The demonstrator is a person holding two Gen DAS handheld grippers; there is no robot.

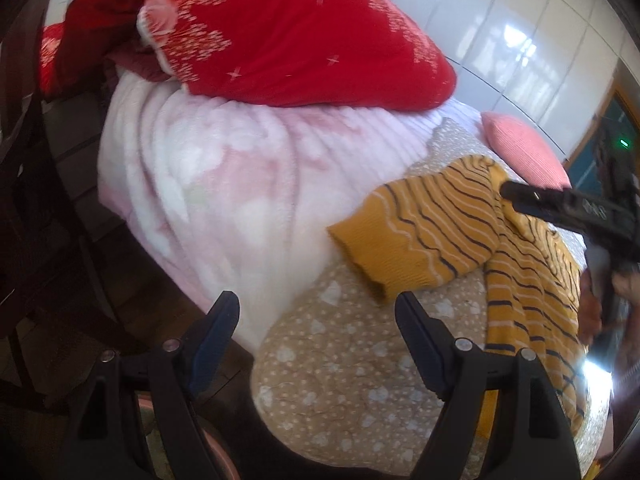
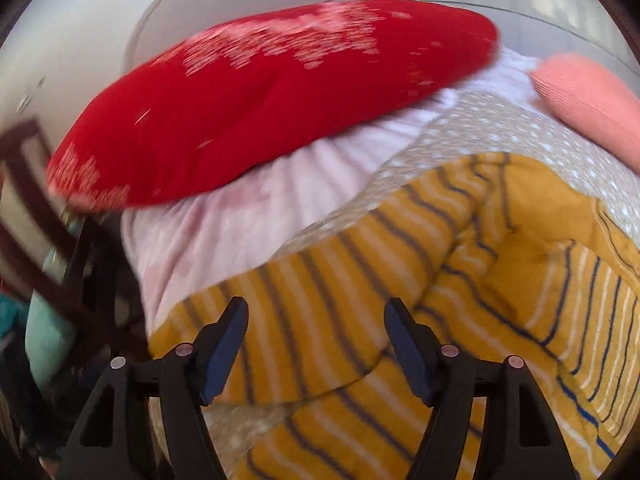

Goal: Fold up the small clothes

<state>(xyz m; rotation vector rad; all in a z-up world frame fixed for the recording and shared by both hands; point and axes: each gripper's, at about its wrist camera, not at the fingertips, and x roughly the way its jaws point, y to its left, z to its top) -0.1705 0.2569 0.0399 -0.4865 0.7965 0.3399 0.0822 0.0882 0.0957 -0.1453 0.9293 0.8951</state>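
Note:
A small mustard-yellow sweater with dark and white stripes (image 1: 460, 232) lies on a beige dotted cover (image 1: 332, 360); one sleeve is folded across toward the left. My left gripper (image 1: 316, 308) is open and empty, just left of the sleeve's cuff, above the cover. My right gripper (image 2: 316, 312) is open and empty, close over the folded sleeve of the sweater (image 2: 400, 280). The right gripper (image 1: 568, 204) also shows in the left wrist view, over the sweater's upper part.
A large red patterned pillow (image 1: 288, 36) rests on a pink fluffy blanket (image 1: 208, 176) behind the sweater. A pink knitted cushion (image 1: 524, 152) lies at the far right. Dark wooden furniture (image 1: 36, 208) stands at the left, beyond the bed edge.

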